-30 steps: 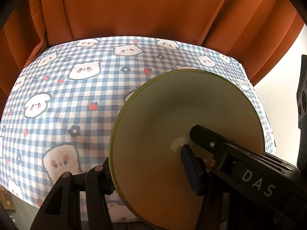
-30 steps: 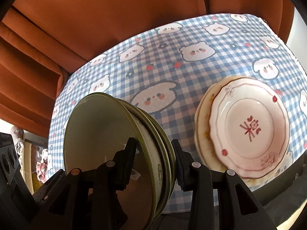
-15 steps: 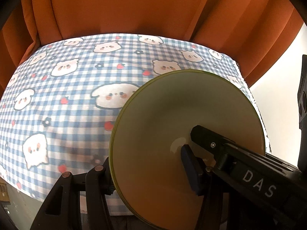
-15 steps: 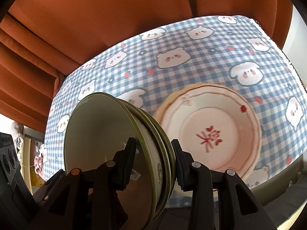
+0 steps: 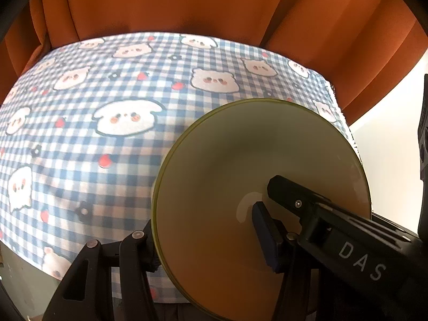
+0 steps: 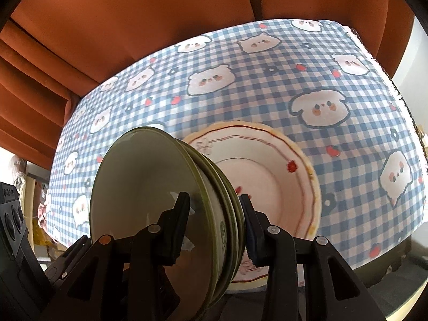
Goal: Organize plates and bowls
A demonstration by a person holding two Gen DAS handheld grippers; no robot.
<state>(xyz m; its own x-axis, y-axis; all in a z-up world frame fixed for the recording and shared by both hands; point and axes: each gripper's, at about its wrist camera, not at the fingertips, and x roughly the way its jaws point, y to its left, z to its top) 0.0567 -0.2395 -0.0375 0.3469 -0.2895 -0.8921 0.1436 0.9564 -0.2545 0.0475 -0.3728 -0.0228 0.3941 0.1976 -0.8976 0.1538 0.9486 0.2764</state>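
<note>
From the left wrist, the left gripper [image 5: 211, 243] is clamped across the near wall of a stack of green bowls [image 5: 256, 187]: one finger sits outside the rim on the left, the other, with its blue pad [image 5: 263, 236], presses inside the top bowl. The jaws stand partly apart, as wide as the stacked walls make them. The bowls are off the surface [image 5: 107, 160], tipped so the mouth faces the camera, which I take to be simply how they hang when pinched at one edge. Beyond the gripper lies bare checked cloth; an orange curtain [image 5: 187, 5] hangs behind.

From the right wrist, the right gripper [image 6: 216, 222] pinches the same stack [image 6: 149, 187] at its other edge, one finger inside the top bowl, the other against the outermost wall. Several nested rims show between the jaws, so the opening is moderate and filled by the bowls. Two grippers on one stack looks sensible: nested bowls are heavy and could slide apart if held from one side only. Just beyond and to the right of this gripper, a pink-patterned plate [image 6: 267, 176] lies flat on the cloth, atop what seems another plate. The bowls hang in front of its near-left part, not touching it as far as I can tell. I judge they are bound for a spot on or beside those plates.
</note>
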